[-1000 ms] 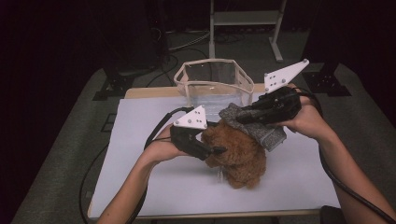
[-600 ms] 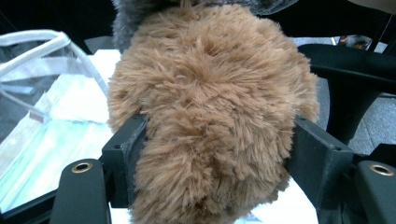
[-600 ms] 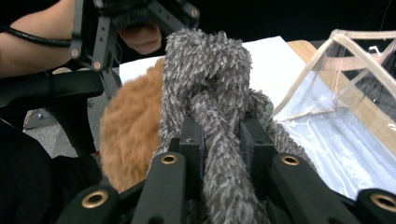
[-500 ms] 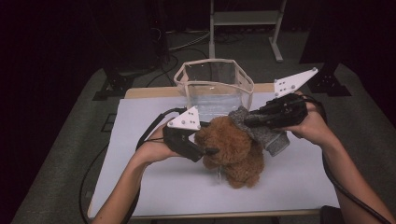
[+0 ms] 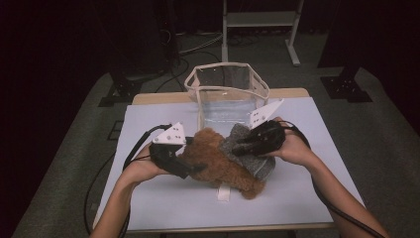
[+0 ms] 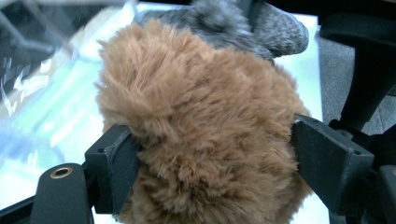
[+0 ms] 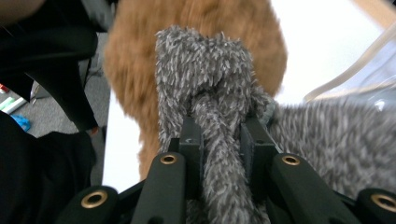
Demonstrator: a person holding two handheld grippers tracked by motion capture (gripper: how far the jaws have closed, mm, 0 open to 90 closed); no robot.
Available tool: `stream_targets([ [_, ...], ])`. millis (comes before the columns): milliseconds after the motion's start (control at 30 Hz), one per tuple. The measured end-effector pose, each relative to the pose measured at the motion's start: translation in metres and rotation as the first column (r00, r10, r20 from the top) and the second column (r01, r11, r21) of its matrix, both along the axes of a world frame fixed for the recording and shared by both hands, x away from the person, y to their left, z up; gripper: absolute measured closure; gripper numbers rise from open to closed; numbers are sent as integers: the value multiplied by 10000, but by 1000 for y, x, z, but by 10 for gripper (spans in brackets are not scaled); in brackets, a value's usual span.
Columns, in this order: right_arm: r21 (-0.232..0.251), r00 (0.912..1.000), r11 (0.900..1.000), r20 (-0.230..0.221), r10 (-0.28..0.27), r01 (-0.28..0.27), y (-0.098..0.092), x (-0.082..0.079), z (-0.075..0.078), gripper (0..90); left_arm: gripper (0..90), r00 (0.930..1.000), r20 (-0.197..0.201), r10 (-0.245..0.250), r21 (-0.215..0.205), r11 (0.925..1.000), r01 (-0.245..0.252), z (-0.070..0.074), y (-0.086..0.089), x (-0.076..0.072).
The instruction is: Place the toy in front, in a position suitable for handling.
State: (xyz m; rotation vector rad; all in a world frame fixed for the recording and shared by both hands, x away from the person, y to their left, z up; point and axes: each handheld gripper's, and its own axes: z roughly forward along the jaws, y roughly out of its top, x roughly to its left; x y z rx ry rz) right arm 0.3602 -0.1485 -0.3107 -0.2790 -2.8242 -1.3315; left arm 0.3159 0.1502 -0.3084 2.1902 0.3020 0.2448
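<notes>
A brown plush toy (image 5: 218, 161) lies on the white table sheet (image 5: 297, 198), with a grey fuzzy cloth (image 5: 257, 166) against its right side. My left gripper (image 5: 195, 166) reaches in from the left and straddles the toy's furry body (image 6: 201, 130). Its jaws have just been opening, but the fur still pushes against both pads (image 6: 122, 163). My right gripper (image 5: 238, 148) comes in from the right, shut on a bunched fold of the grey cloth (image 7: 205, 84), with the brown toy (image 7: 196, 28) blurred behind it.
A clear soft-walled bin (image 5: 225, 64) stands open just behind the toy, at the far middle of the table. A small white tag (image 5: 224, 194) lies under the toy near the front. A metal stand (image 5: 257, 20) is on the floor beyond the table.
Both hands have come down and shifted left. The toy and grey cloth sank with them and now rest on the sheet. My right gripper dropped from beside the bin to the toy's side.
</notes>
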Motion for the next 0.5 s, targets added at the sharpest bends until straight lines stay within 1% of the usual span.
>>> stream_targets([
  [67, -6, 10000, 10000, -78, -4, 4, 5, 1, -11, 732, 199, 9997, -153, 181, -64, 9998, -182, -4, 7, 2],
  [133, 52, 9999, 10000, -138, -1, 2, 8, 1, -16, 732, 199, 9997, -77, 246, 74, 9997, -245, -5, 10, 2],
  [167, 74, 9999, 10000, -160, 3, -2, 8, 1, -17, 732, 199, 9997, 36, 257, 146, 9996, -258, -5, 10, 2],
  [200, 114, 9999, 9999, -158, 14, -12, 8, 1, -19, 732, 198, 9996, 129, 237, 215, 9995, -240, -4, 11, 1],
  [267, 183, 9999, 9998, -163, -8, 11, 8, 0, -19, 732, 198, 9995, 258, 202, 190, 9996, -207, -2, 10, 0],
  [300, 195, 9999, 9998, -148, -17, 20, 7, 0, -20, 732, 198, 9994, 291, 198, 191, 9996, -203, -2, 10, 0],
  [367, 187, 10000, 9998, -79, -39, 40, 7, -1, -20, 731, 195, 9992, 374, 161, 331, 9993, -173, -1, 9, 0],
  [500, 265, 9999, 9996, -130, -100, 104, 6, -2, -20, 731, 195, 9985, 523, 139, 339, 9993, -157, 2, 12, -1],
])
